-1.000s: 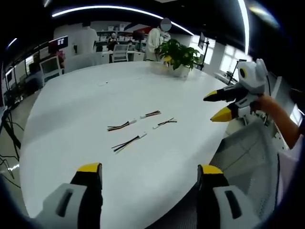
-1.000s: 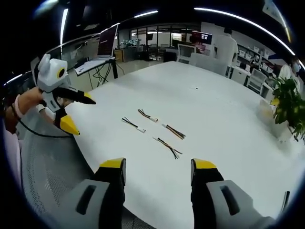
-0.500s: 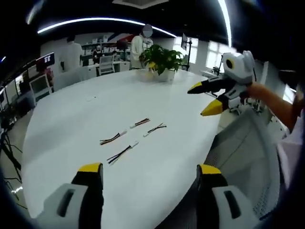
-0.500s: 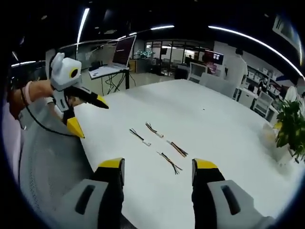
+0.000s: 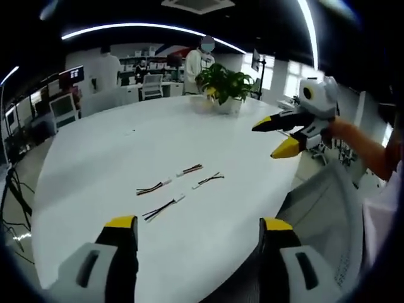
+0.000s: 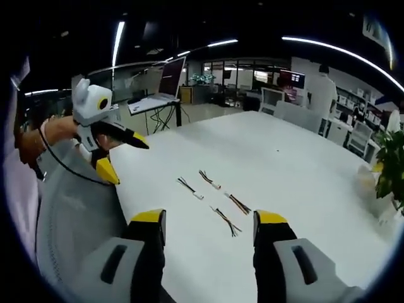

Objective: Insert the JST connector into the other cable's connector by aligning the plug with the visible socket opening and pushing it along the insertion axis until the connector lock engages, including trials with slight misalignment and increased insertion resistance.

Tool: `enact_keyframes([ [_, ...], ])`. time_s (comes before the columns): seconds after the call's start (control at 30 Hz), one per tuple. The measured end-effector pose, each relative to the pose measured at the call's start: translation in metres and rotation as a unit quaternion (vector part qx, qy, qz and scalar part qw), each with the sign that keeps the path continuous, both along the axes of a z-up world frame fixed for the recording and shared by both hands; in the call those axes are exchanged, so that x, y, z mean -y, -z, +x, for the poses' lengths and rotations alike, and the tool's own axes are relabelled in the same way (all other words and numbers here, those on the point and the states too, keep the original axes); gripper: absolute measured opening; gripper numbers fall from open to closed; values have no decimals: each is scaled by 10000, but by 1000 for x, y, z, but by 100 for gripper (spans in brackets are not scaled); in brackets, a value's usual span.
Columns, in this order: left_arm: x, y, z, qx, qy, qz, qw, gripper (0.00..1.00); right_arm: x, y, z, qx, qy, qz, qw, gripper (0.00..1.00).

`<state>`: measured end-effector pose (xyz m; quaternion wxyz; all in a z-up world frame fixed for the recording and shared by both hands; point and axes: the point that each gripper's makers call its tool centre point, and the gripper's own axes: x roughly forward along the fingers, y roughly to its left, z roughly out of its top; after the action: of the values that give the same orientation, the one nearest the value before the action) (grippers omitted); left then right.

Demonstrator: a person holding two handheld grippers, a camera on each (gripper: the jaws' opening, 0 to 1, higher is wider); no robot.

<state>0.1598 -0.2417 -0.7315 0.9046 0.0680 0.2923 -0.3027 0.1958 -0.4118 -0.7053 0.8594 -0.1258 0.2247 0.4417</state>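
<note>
While both yellow-tipped grey grippers, left gripper (image 5: 197, 230) and right gripper (image 6: 209, 222), hang spread-jawed and empty over the near edge of the white round table (image 5: 88, 151), the thin multicoloured cable pieces with small white JST connectors (image 5: 163, 207) lie ahead between the jaws. In the right gripper view they (image 6: 225, 221) sit just beyond the jaws, long axes slanting away. Neither gripper looks clearly nearer; far behind stands a green potted plant (image 5: 226, 85).

We see bright ceiling strip lights (image 5: 145, 26) bending with fisheye distortion, soft glare on the white bench (image 5: 126, 151), slight blur toward the edges
</note>
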Motion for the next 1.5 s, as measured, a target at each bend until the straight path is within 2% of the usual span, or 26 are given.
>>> enact_keyframes([
  [0.1,-2,-5,3,49,-89,50,9999,73,10,-6,6,42,-137,-149,9998,52],
  [0.27,-6,-17,6,160,-83,216,9996,73,17,-21,16,19,-190,80,9998,51],
  [0.43,-11,-25,16,227,-97,229,9994,72,14,-34,24,236,-376,36,9990,50],
  [0.5,-15,-26,23,342,-157,278,9989,69,13,-38,31,333,-348,13,9988,48],
  [0.63,-24,-24,35,314,-223,434,9983,67,8,-43,41,374,-299,61,9988,48],
  [0.83,-31,-18,49,400,-43,847,9956,64,-6,-39,46,241,-371,162,9989,47],
  [0.97,-27,-19,57,463,21,731,9962,61,-15,-35,49,154,-422,198,9988,47],
  [1.2,-27,-14,69,392,64,622,9973,59,-25,-27,55,70,-438,171,9989,47],
  [1.33,-32,-11,76,397,48,524,9978,61,-31,-21,57,-13,-409,130,9991,46],
  [1.4,-36,-6,80,342,0,538,9980,63,-35,-19,57,-22,-435,114,9990,46],
  [1.5,-39,2,83,222,45,577,9981,60,-38,-19,59,22,-458,103,9989,46],
])
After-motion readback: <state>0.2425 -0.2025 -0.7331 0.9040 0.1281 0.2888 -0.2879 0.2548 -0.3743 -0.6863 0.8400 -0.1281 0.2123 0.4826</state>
